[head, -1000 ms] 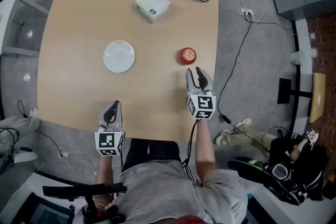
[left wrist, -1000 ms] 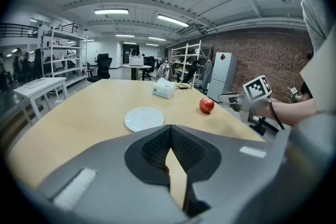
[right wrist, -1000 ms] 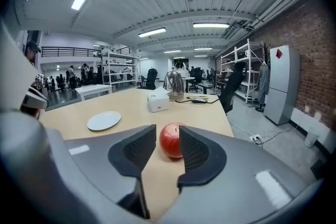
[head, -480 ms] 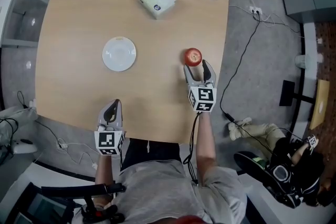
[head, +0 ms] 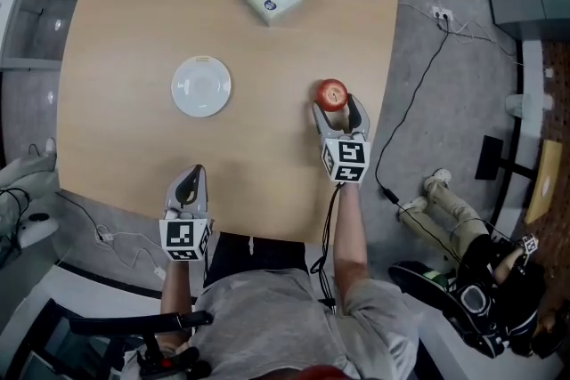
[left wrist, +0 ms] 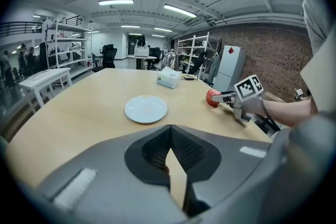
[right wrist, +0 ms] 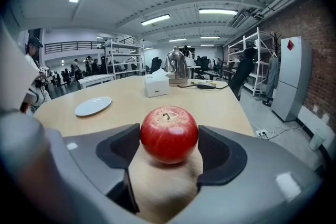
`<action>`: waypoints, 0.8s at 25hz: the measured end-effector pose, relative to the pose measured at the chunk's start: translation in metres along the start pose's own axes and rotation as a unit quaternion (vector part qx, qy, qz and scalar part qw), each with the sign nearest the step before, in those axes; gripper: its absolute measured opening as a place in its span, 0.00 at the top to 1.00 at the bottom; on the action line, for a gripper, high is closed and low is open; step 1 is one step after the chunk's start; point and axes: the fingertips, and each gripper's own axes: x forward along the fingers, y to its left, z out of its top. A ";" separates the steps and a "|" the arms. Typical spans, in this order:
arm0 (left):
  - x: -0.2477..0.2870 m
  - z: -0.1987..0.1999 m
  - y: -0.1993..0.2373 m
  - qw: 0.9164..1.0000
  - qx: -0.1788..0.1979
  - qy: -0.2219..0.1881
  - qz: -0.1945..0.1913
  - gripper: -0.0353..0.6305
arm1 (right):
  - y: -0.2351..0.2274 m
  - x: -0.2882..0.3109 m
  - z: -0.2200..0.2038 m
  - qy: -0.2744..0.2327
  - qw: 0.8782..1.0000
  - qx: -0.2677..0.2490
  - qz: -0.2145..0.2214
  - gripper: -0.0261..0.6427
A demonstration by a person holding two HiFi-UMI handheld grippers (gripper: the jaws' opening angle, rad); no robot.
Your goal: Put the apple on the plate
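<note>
While the left gripper [head: 189,185] is hanging clenched and empty well behind, the 2 jaws of the right gripper [head: 338,109], having just been opening, are standing wide around the ungripped apple [right wrist: 168,134] sitting squarely between them, the plate [right wrist: 93,106] lying ahead-left.

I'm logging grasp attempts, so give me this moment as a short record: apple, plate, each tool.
apple: upright on the table, not on the plate
plate: empty, apart from the apple
right tool: open, jaws just been opening, apple between them
left tool: shut, empty, by the table's near edge
</note>
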 end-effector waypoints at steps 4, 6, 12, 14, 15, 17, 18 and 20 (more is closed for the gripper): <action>0.000 -0.003 0.003 1.000 -0.004 0.002 0.004 0.92 | -0.002 0.002 0.000 -0.001 1.000 -0.001 -0.003 0.45; -0.001 -0.003 0.004 1.000 -0.005 0.001 0.005 0.92 | -0.002 0.002 0.000 -0.002 1.000 -0.003 -0.003 0.44; -0.003 -0.003 0.007 1.000 -0.007 -0.001 0.009 0.92 | 0.001 0.003 0.001 -0.002 1.000 -0.006 0.005 0.45; -0.004 -0.003 0.008 1.000 -0.005 -0.003 0.011 0.92 | 0.004 0.003 0.005 -0.006 1.000 -0.004 0.009 0.45; -0.006 -0.003 0.009 1.000 -0.004 -0.003 0.013 0.92 | 0.007 0.003 0.007 -0.008 1.000 -0.003 0.012 0.45; -0.009 -0.004 0.013 1.000 -0.006 -0.004 0.017 0.92 | 0.013 0.002 0.012 -0.013 1.000 0.001 0.019 0.45; -0.011 -0.005 0.015 1.000 -0.008 -0.006 0.019 0.92 | 0.017 0.002 0.015 -0.016 1.000 0.001 0.023 0.45; -0.015 -0.007 0.019 1.000 -0.012 -0.009 0.026 0.92 | 0.025 0.003 0.019 -0.021 0.999 -0.001 0.031 0.45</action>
